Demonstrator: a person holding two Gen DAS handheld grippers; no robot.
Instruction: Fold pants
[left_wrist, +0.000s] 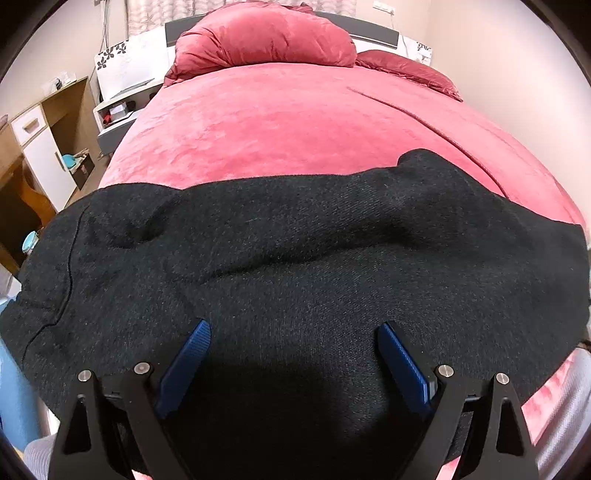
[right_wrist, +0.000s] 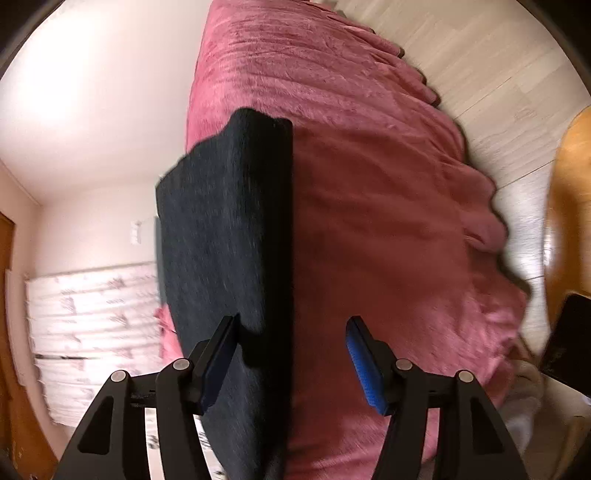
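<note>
Tongs: left tongs (left_wrist: 293, 328) and right tongs (right_wrist: 291, 328) are standing open, gripping nothing | Risk: pants (left_wrist: 295, 258) are overhanging near bed (left_wrist: 295, 122) edge; dragging could be pulling them off

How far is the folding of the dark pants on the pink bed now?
Done: the dark woollen pants lie across the pink plush bedspread as one doubled band. In hand: nothing; the left gripper and right gripper are open. Left: probably another fold.

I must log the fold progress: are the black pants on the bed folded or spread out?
Folded, it seems: the black pants lie as a compact band with layered edges on the pink bedspread. How many folds, I cannot tell.
</note>
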